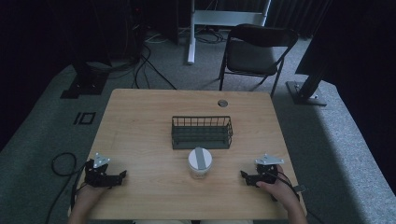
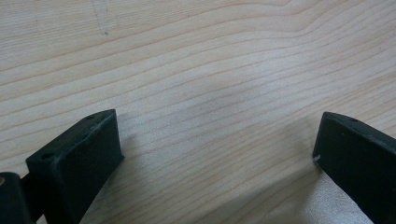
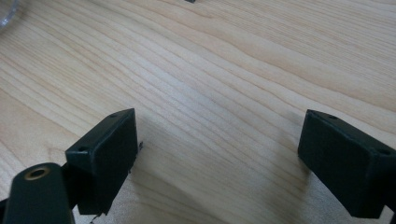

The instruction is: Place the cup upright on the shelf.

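A white round jar (image 1: 200, 163) with a grey strip across its lid stands at the table's near middle. Just behind it sits a dark wire basket (image 1: 201, 132). My left gripper (image 1: 119, 178) rests at the near left of the table, open, its black jaws wide apart over bare wood (image 2: 210, 121). My right gripper (image 1: 246, 177) rests at the near right, open too, nothing between its jaws (image 3: 219, 135). Both point inward toward the jar, each well apart from it. A clear rim of something shows at the top left corner (image 3: 7, 11) of the right gripper view.
The light wooden table (image 1: 140, 116) has a round cable hole (image 1: 222, 103) at its far edge. A black folding chair (image 1: 254, 51) stands beyond the table, with cables and stand bases on the grey carpet around it.
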`<move>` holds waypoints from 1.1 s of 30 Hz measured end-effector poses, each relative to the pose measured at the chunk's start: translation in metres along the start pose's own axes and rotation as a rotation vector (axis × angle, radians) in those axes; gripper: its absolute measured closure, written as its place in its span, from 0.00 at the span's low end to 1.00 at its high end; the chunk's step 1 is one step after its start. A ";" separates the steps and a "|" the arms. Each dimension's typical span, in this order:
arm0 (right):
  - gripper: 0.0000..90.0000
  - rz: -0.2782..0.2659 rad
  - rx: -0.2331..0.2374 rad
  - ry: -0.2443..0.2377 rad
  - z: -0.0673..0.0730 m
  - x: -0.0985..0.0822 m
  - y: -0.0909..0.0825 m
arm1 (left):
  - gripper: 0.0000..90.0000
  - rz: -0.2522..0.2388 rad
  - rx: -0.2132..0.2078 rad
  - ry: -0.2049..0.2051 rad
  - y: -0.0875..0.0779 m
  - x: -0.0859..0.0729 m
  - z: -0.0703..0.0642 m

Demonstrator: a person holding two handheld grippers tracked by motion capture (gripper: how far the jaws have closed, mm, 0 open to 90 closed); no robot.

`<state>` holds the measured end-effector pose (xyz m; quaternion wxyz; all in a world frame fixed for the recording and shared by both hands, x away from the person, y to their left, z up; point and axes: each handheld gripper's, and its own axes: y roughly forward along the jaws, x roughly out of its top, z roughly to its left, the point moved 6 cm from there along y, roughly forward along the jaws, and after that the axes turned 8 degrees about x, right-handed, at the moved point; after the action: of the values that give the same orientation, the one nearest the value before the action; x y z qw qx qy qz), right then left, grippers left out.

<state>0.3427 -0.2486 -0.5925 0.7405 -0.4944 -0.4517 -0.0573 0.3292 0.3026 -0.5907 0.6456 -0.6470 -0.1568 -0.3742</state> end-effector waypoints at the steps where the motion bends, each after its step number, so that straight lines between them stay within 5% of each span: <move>1: 0.13 0.000 0.000 0.000 0.000 0.000 0.000 | 0.01 0.000 0.000 0.000 0.000 0.000 0.000; 33: 0.15 -0.002 0.024 -0.010 0.003 0.001 -0.001 | 0.01 -0.001 -0.009 0.009 0.000 0.000 0.000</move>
<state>0.3406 -0.2460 -0.5912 0.7439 -0.4854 -0.4566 -0.0499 0.3290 0.3023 -0.5908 0.6433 -0.6480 -0.1525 -0.3781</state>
